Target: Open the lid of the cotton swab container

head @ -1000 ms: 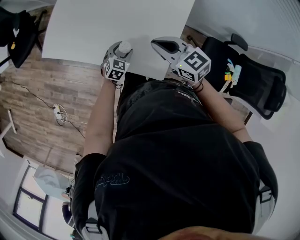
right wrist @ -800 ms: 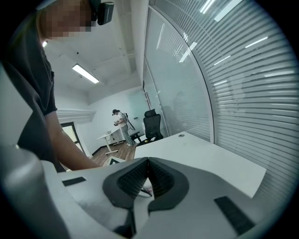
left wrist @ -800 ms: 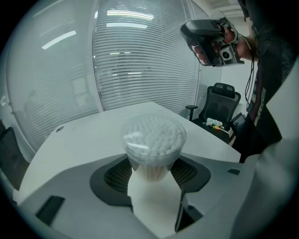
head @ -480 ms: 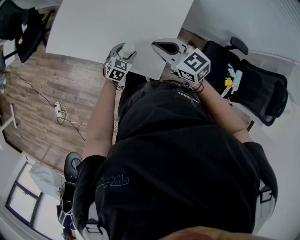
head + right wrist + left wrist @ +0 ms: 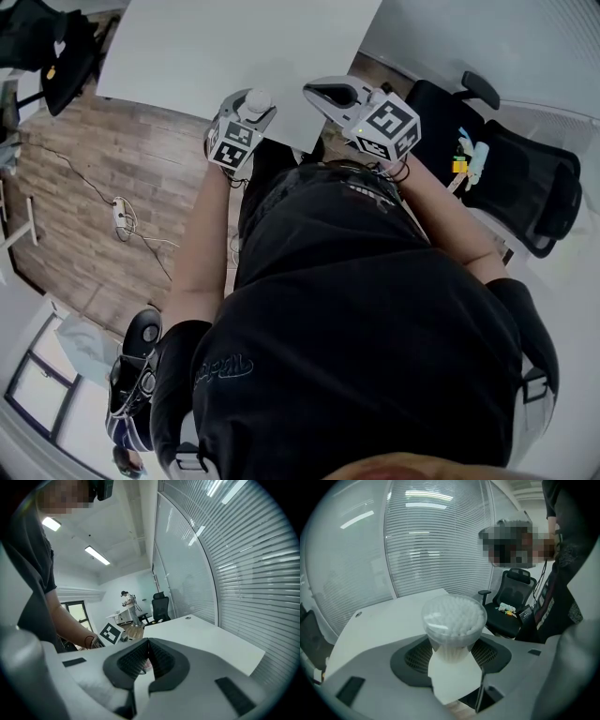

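A clear round container packed with white cotton swabs (image 5: 453, 618) stands upright between the jaws of my left gripper (image 5: 452, 654), which is shut on its lower body. A clear top seems to cover the swab heads. In the head view the same container (image 5: 257, 97) shows as a white round top in the left gripper (image 5: 249, 109), held over the near edge of the white table (image 5: 234, 47). My right gripper (image 5: 321, 92) hovers a little to its right, apart from it. In the right gripper view its jaws (image 5: 148, 657) are shut with nothing held between them.
A black office chair (image 5: 511, 178) with small colourful items on its seat stands to the right. Wooden floor with a white cable (image 5: 120, 220) lies to the left. Another person (image 5: 127, 603) stands far off by a desk. Glass walls with blinds (image 5: 436, 536) surround the table.
Both grippers stay almost where they were over the table edge. The left gripper with the container has tilted slightly. The head view has shifted a little.
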`<act>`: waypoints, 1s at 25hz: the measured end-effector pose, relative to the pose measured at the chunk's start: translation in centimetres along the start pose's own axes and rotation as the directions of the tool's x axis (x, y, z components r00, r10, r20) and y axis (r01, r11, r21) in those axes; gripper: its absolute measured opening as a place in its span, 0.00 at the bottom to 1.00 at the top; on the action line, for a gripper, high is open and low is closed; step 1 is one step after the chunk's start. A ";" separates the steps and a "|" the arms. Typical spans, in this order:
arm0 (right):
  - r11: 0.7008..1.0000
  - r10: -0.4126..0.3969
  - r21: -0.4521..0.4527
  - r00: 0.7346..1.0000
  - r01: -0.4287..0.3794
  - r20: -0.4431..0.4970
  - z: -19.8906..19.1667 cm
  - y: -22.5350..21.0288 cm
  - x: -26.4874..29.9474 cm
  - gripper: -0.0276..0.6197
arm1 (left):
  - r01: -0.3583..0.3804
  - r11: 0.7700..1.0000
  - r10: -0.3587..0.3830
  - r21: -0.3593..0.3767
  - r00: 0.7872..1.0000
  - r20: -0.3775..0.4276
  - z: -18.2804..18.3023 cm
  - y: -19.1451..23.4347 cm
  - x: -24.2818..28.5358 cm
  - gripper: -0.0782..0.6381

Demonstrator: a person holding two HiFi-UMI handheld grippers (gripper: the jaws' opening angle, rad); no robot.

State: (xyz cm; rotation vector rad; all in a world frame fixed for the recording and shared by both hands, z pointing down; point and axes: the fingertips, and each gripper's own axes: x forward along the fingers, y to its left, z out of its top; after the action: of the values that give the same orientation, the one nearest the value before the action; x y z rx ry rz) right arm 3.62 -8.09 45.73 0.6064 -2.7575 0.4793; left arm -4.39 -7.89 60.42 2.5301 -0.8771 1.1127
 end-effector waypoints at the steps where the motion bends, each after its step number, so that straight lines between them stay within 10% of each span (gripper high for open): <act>1: 1.000 0.003 -0.001 1.000 -0.003 -0.003 -0.3 0.0 -0.2 0.08 | 0.008 1.000 -0.008 0.000 1.000 -0.008 0.0 -0.5 -0.2 0.48; 25: 0.970 0.176 -0.160 0.982 -0.184 -0.060 0.8 3.6 2.7 0.08 | 0.178 0.983 -0.179 0.031 0.984 0.012 3.1 -5.6 -5.6 0.48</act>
State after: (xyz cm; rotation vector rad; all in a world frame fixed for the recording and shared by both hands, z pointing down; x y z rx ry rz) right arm -0.49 -6.30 45.00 0.3031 -2.7855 0.2933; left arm -2.12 -2.47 54.29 2.5842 -0.6261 1.0598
